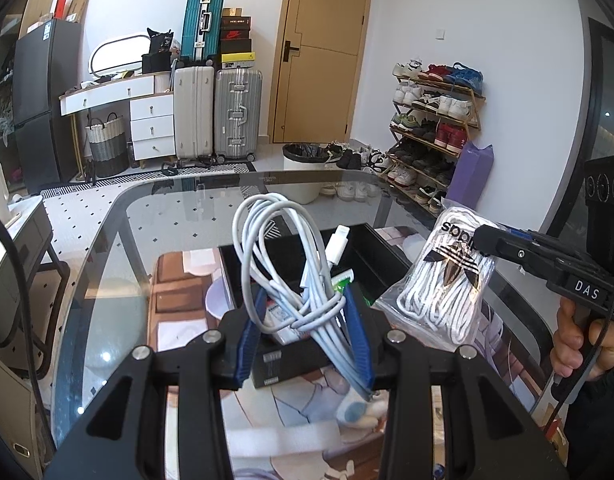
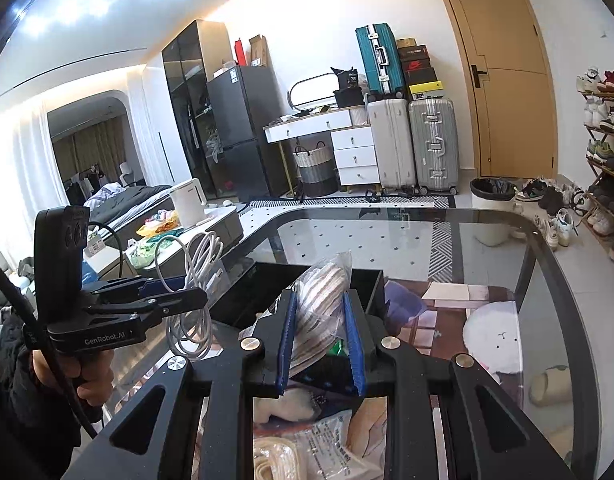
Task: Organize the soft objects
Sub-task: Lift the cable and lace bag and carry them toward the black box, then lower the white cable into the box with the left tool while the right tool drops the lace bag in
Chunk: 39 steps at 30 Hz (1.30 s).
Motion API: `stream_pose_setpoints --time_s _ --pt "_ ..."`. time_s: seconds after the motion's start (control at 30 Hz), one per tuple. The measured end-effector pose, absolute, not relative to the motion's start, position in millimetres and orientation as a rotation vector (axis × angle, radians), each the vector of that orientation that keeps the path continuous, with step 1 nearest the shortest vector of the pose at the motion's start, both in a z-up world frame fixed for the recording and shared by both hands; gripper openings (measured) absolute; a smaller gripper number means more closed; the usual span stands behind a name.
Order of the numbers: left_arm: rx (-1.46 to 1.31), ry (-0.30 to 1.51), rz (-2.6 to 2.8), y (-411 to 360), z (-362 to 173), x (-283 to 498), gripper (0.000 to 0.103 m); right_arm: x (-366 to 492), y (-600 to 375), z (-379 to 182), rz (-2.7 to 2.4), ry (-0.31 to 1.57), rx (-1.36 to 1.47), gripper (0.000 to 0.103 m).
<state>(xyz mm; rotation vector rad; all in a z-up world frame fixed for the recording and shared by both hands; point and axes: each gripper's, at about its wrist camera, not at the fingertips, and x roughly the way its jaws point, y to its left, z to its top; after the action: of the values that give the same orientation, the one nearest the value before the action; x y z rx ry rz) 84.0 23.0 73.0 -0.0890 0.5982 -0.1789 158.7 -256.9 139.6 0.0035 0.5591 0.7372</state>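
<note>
My left gripper (image 1: 307, 320) is shut on a coiled white charging cable (image 1: 279, 248) and holds it above the black open box (image 1: 371, 256) on the glass table. My right gripper (image 2: 321, 336) is shut on a clear bag of white shoelaces (image 2: 321, 304), also held above the box (image 2: 243, 292). In the left wrist view the bag (image 1: 447, 280) carries a black adidas logo and hangs at the right from the right gripper (image 1: 483, 240). In the right wrist view the left gripper (image 2: 195, 292) and its cable (image 2: 195, 300) are at the left.
The glass table (image 1: 107, 264) has a printed mat (image 1: 179, 280) under it. More packets (image 2: 331, 448) lie below my right gripper. A bin (image 1: 307, 164), a shoe rack (image 1: 431, 128) and suitcases (image 1: 215, 112) stand beyond the table.
</note>
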Motion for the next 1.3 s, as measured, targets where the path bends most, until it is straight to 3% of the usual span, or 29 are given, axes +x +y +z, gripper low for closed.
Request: stream_pose_setpoints --time_s 1.3 --pt "-0.068 0.635 -0.114 23 47 158 0.039 221 -192 103 0.574 0.57 -0.042 0.023"
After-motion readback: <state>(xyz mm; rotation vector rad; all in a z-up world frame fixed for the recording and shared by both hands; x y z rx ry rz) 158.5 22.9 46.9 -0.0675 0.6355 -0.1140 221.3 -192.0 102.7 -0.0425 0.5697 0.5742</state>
